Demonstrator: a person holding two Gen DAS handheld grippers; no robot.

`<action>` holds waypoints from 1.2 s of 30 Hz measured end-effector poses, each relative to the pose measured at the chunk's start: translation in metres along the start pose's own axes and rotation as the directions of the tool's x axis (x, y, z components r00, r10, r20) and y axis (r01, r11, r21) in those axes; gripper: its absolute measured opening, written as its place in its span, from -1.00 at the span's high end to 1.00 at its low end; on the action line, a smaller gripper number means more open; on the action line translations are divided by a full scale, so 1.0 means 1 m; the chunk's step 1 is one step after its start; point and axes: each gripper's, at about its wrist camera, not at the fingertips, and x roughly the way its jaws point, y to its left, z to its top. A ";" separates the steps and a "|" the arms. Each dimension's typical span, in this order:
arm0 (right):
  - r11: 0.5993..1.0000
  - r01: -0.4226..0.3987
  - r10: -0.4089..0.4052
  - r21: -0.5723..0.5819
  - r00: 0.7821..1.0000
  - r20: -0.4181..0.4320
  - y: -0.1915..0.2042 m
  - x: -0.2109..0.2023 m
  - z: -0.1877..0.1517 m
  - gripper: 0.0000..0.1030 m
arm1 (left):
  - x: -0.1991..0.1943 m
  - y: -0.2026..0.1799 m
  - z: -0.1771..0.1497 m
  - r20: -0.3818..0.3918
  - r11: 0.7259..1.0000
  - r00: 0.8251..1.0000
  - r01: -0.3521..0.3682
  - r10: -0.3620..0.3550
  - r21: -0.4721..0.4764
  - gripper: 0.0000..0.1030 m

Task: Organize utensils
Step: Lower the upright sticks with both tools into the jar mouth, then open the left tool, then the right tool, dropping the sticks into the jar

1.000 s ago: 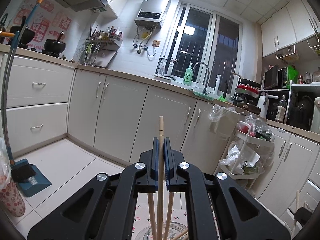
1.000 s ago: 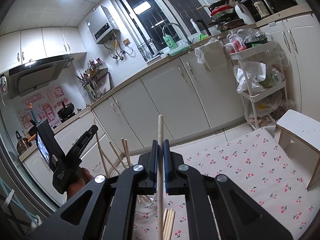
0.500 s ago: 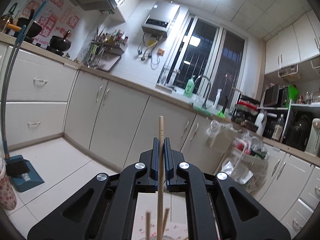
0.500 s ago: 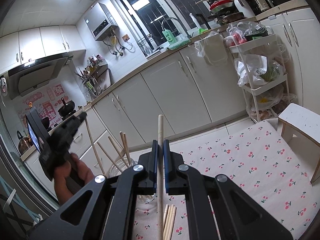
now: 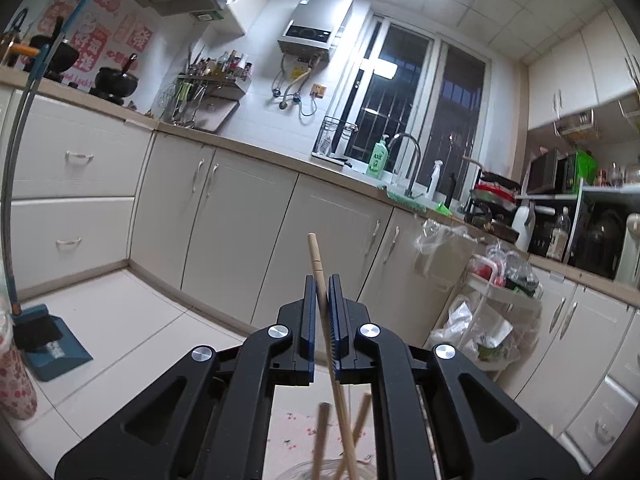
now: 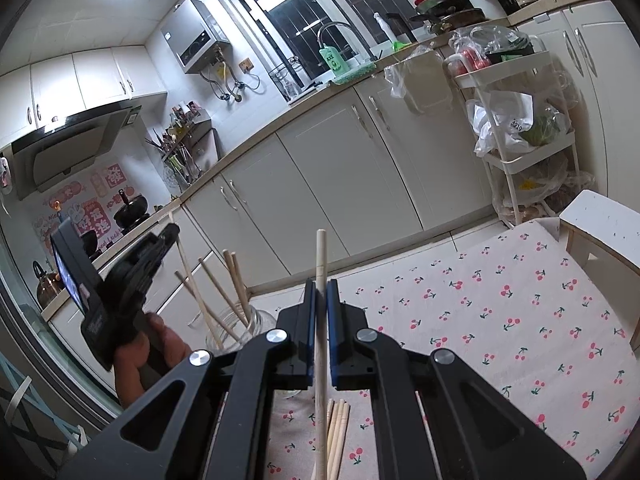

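Over a table spread with a cherry-print cloth (image 6: 500, 320), both grippers point toward the kitchen cabinets, each with a wooden chopstick between its fingers. The right gripper (image 6: 320, 292) has its jaws pressed tight on a pale chopstick (image 6: 321, 264) that stands nearly upright, its squared top rising above the fingertips and its lower length running down between the black arms toward the cloth. Just to the right of that stick, near the bottom of the right wrist view, a small bundle of loose chopsticks (image 6: 338, 428) lies flat on the cloth. To the left stands a clear glass jar (image 6: 236, 328) with several chopsticks (image 6: 234, 280) leaning out of it at different angles. The left gripper (image 6: 168, 236) is above and beside the jar, held by a bare hand (image 6: 156, 344). In the left wrist view, the left gripper (image 5: 321, 300) has its jaws slightly parted, with a darker wooden chopstick (image 5: 318, 276) slanting between them; the stick leans with its top to the left and its lower end running down to the right, and it appears loose in the gap, though whether a pad touches it I cannot tell. Below those fingers, blurred, the jar's rim (image 5: 304, 472) and two more stick tops show at the bottom edge. A white stool (image 6: 600, 224) stands at the cloth's far right.
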 end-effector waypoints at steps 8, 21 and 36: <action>0.999 -0.038 0.038 -0.011 0.999 0.005 0.017 0.017 0.007 0.88 | -0.005 -0.004 0.017 0.053 1.000 0.999 -0.006 0.005 0.026 0.89; 0.998 -0.056 0.056 0.001 0.998 0.005 0.020 0.021 0.010 0.88 | 0.001 0.005 0.005 -0.015 0.999 1.000 0.003 -0.002 0.035 0.90; 0.988 -0.144 0.126 0.046 0.954 0.272 0.068 0.053 0.051 0.87 | -0.013 0.014 0.006 -0.125 0.993 0.990 0.070 -0.058 0.092 0.26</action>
